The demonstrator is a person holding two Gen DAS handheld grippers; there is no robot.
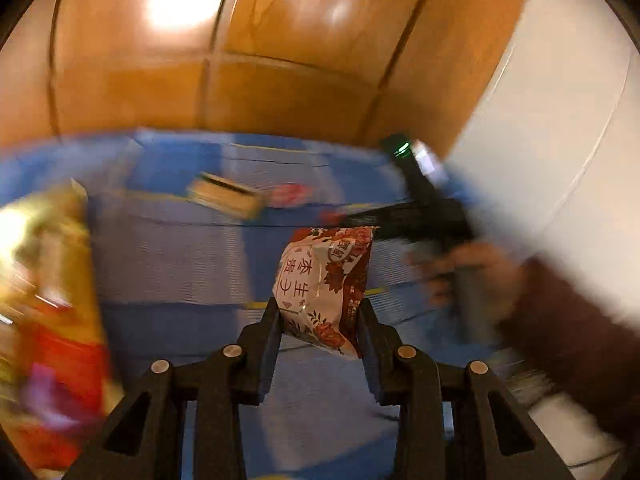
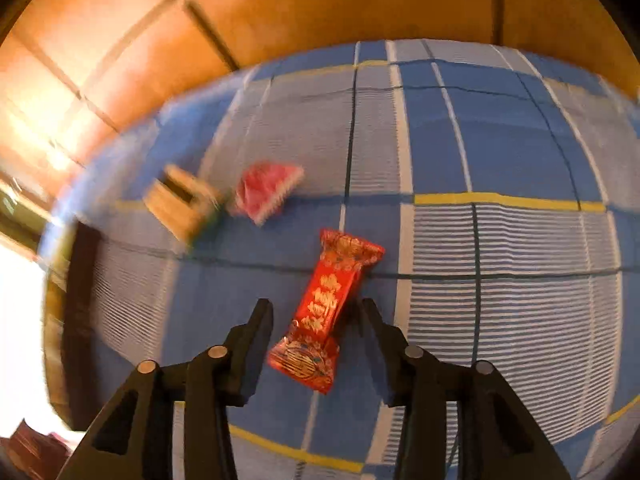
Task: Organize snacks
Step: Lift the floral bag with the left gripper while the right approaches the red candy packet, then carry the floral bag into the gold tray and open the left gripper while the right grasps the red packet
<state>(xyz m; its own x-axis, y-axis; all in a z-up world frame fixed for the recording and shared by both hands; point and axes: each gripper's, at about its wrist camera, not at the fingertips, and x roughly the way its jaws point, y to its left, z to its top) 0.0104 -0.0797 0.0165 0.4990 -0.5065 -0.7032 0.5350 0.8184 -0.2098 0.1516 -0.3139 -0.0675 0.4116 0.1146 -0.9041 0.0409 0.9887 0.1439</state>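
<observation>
My left gripper (image 1: 320,312) is shut on a white and brown snack packet (image 1: 324,284) and holds it above the blue checked cloth (image 1: 180,264). My right gripper (image 2: 318,308) is open, its fingers on either side of a red and gold candy packet (image 2: 326,312) that lies on the cloth (image 2: 500,240). A pink packet (image 2: 266,192) and a tan packet (image 2: 182,202) lie farther back to the left. They also show, blurred, in the left wrist view: pink packet (image 1: 290,194), tan packet (image 1: 226,196). The right hand and its gripper body (image 1: 436,216) are at the right of that view.
A large yellow and red snack bag (image 1: 48,320) fills the left edge of the left wrist view. A white surface (image 1: 560,120) stands at the right. A brown tiled floor (image 2: 280,0) lies beyond the cloth. A dark red packet (image 2: 32,452) sits at the bottom left of the right wrist view.
</observation>
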